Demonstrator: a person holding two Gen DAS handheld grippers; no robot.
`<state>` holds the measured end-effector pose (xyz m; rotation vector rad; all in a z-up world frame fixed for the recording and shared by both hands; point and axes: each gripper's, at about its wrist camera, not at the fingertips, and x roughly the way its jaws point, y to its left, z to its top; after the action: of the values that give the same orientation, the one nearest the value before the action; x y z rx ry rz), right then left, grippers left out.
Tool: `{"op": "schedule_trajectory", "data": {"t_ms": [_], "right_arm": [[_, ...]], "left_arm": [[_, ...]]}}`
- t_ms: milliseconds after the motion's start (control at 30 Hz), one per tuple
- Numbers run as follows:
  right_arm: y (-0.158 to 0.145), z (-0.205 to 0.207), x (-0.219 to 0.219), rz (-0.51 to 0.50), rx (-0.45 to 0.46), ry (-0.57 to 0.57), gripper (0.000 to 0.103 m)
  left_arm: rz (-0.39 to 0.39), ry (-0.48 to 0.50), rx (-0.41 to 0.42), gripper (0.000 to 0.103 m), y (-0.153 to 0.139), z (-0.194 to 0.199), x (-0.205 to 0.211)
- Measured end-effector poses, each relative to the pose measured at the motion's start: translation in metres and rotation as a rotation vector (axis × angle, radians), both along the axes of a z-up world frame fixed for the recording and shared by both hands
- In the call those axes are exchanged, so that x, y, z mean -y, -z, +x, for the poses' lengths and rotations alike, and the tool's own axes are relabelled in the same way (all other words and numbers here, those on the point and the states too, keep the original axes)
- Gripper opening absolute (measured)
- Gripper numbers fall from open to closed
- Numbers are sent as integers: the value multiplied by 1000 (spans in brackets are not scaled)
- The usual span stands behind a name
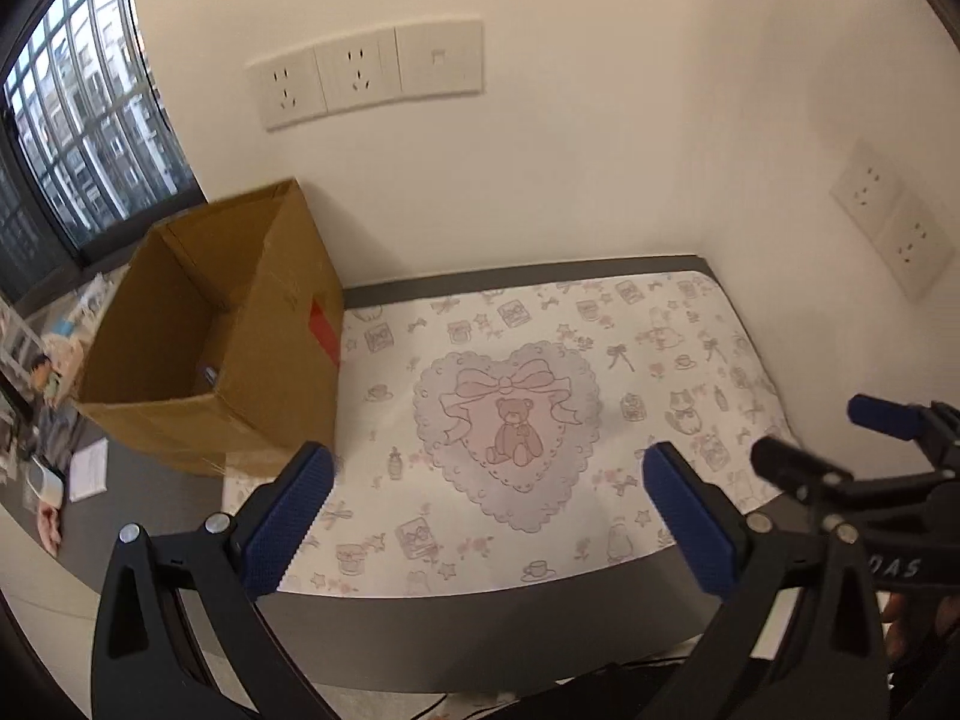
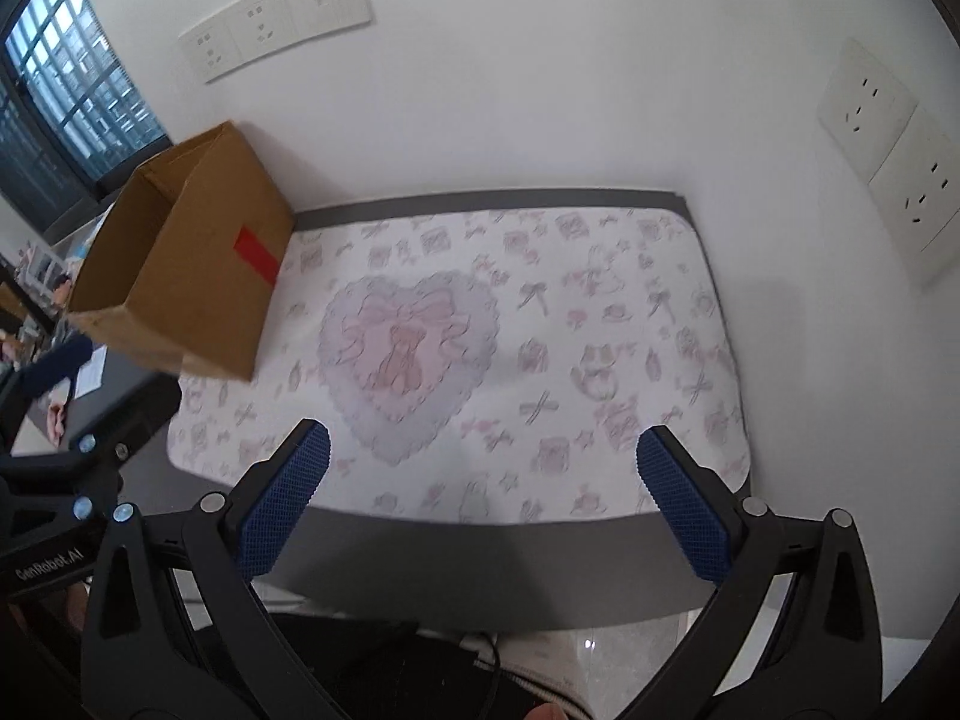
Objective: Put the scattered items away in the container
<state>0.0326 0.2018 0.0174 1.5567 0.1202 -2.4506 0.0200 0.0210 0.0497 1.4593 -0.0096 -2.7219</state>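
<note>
Cardboard box (image 1: 210, 330) stands open-topped at the left end of the tabletop (image 1: 480, 630), partly on a patterned mat (image 1: 540, 372) with a heart and teddy bear at its middle. Only the left wrist view looks down into the box: a small pale item lies at its bottom, too small to make out. That view also shows clutter and papers on the dark surface left of the box, and the right tongs (image 1: 840, 438) reaching in from the right edge. The right wrist view shows the box's outer side with its red tape patch (image 2: 255, 255), but not its inside, and the left tongs' black frame at the lower left.

The left tongs (image 1: 486, 474) are spread wide above the mat's near edge, holding and touching nothing. The right tongs (image 2: 480, 456) are likewise wide apart and empty, over the mat's near edge. Wall sockets (image 1: 366, 72) sit above the tabletop.
</note>
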Motion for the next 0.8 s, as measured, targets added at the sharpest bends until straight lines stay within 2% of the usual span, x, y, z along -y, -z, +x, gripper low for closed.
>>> {"op": "schedule_trajectory", "data": {"t_ms": [133,267,400,800], "right_arm": [[-8,12,8,35,-32,-46,103],[-6,9,17,42,-26,-62,103],[0,7,24,53,-5,-81,103],[0,3,20,58,-5,-66,103]], "left_arm": [[67,-58,12,103,-6,13,24],[4,-147,89,103,6,16,36],[40,-145,132,103,17,18,40],[4,-135,112,103,12,15,36]]}}
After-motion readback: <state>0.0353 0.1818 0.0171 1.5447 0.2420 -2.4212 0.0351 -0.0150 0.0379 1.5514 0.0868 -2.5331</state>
